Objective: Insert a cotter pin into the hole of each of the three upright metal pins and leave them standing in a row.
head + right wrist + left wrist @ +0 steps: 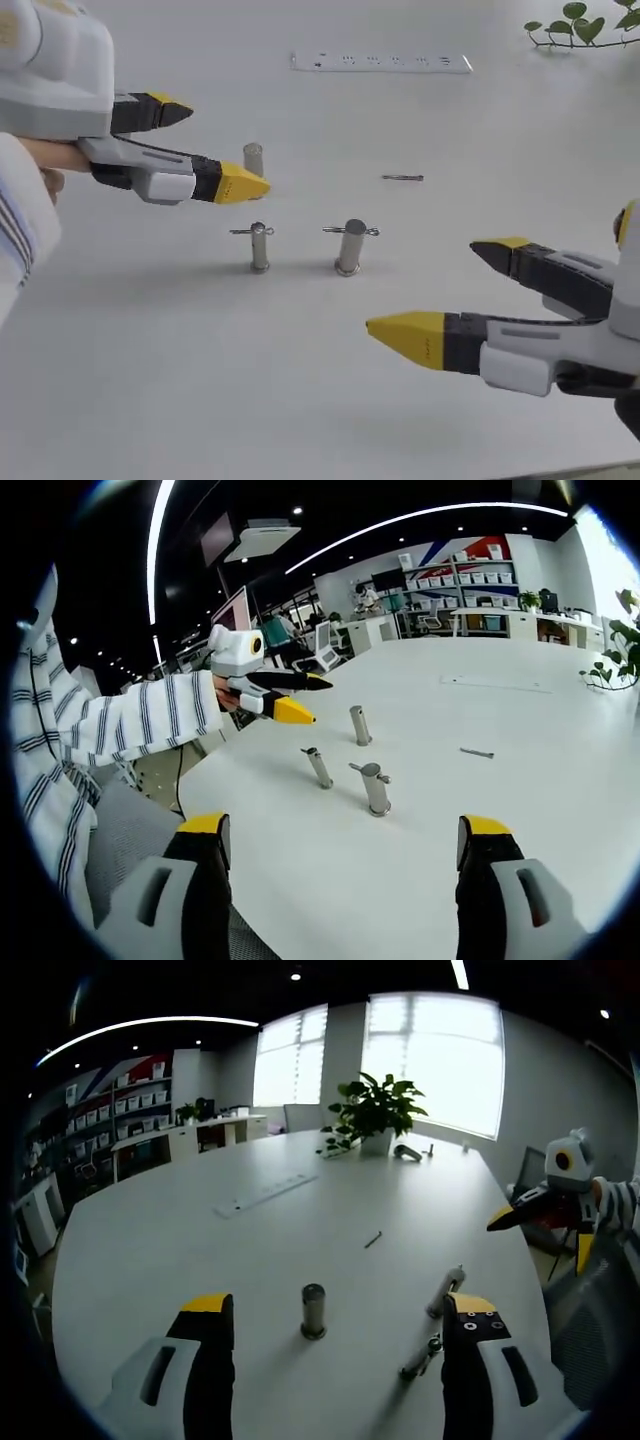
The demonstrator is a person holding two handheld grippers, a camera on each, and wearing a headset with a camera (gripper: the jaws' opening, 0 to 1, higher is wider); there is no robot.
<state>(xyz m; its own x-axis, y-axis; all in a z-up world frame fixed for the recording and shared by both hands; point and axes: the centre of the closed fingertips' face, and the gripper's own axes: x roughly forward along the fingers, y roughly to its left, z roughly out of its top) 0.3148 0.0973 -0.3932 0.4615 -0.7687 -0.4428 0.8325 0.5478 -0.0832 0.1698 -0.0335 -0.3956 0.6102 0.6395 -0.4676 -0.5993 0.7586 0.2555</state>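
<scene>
Two of the three metal pins look finished. The left fitted pin and the right fitted pin stand side by side on the white table, each with a cotter pin through its head. The bare pin stands upright at 12 o'clock from the left fitted pin. The loose cotter pin lies flat at 3 o'clock from it, well apart.

The left gripper hovers just at 9 o'clock of the bare pin, jaws wide and empty. The right gripper hangs at 5 o'clock of the pair, jaws also wide, holding nothing.

The step in hand appears to be fetching that last cotter pin. The right gripper is better placed to pinch it near one end, leaving plenty of length free. The left gripper should clamp the bare pin low on its shaft, below the hole, whose facing is too small to tell. The pin likely then needs sliding into line with the pair.

There is open table all round. The power strip at 12 o'clock and the plant at 1 o'clock are well away. The reach to the cotter pin passes near the right fitted pin's protruding cotter, and the near table edge lies at 5 o'clock under the right gripper.
</scene>
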